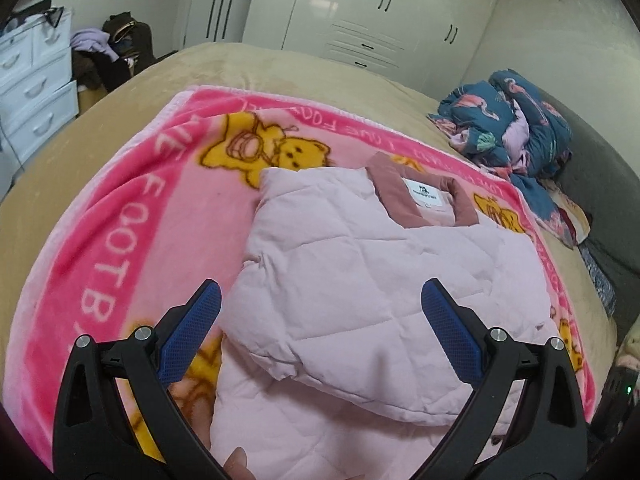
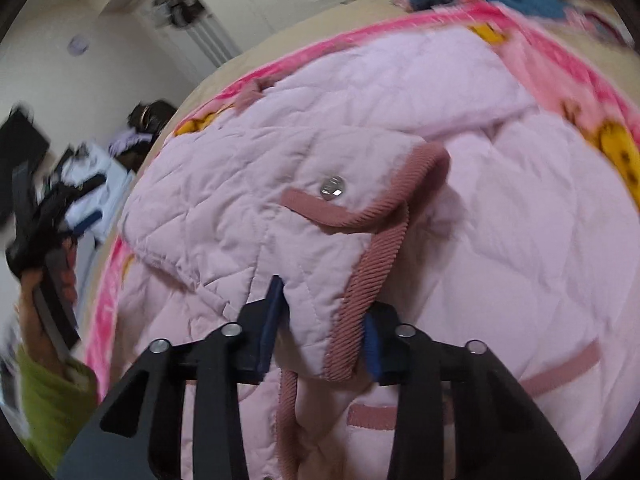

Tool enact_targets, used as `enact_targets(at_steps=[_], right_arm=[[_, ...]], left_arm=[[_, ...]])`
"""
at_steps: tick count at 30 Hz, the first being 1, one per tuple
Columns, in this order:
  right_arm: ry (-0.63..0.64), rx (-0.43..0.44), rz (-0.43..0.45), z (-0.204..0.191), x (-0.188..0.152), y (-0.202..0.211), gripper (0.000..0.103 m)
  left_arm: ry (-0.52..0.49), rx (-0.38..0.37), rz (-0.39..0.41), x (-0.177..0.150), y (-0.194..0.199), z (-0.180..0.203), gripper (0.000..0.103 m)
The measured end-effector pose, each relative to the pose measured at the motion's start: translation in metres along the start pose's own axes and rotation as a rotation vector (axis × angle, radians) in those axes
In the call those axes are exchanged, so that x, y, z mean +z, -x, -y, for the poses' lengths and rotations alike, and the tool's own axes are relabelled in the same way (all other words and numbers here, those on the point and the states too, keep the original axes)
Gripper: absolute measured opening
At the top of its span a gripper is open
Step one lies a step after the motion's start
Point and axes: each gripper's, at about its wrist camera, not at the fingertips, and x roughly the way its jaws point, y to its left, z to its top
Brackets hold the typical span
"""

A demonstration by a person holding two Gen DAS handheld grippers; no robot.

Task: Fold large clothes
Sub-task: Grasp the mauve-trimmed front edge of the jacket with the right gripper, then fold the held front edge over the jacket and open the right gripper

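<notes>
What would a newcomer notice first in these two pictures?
First, the pale pink quilted jacket, folded on a bright pink blanket with yellow bears that covers the bed. Next, the right claw, shut on the jacket's ribbed dusty-pink hem, while the left claw hovers open above the jacket. A crumpled dark blue flamingo-print quilt lies at the bed's far right.

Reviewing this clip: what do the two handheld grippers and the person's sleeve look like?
Both grippers, left gripper and right gripper, have black plastic linkage arms with silver pivot bolts and blue textured finger pads. In the right wrist view, the person wears a yellow-green sleeve.
</notes>
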Motion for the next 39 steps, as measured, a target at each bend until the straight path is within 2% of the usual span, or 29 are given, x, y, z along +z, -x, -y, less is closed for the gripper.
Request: enact_targets(at_steps=[4,8,12,15,19,26,30,39], right_arm=[[0.126,-0.025,0.068,-0.016,0.009,0.018,0.012],[0.268,-0.050,0.153,-0.033,0.031,0.041,0.011],[0.494,-0.145,0.258,-0.063,0.066,0.065,0.011],[0.570,-0.184,0.329,-0.073,0.096,0.081,0.011],[0.659,-0.241,0.399,-0.076,0.130,0.078,0.011],[0.612,-0.249,0.364,-0.053,0.169,0.046,0.011],[0.582,-0.260,0.330,-0.038,0.168,0.028,0.011],[0.416,-0.240,0.238,0.009,0.161,-0.004,0.012]], left_arm=[[0.011,-0.015,0.009,0.000,-0.001,0.001,0.094],[0.003,-0.037,0.007,-0.001,-0.004,0.006,0.094],[-0.028,-0.044,-0.022,-0.006,-0.013,0.014,0.094],[-0.048,-0.046,-0.032,-0.009,-0.019,0.020,0.094],[-0.062,-0.043,-0.032,-0.012,-0.024,0.024,0.094],[-0.059,-0.045,-0.026,-0.014,-0.028,0.025,0.094],[-0.075,-0.046,-0.016,-0.012,-0.031,0.028,0.094],[-0.125,-0.045,-0.026,-0.013,-0.040,0.045,0.094]])
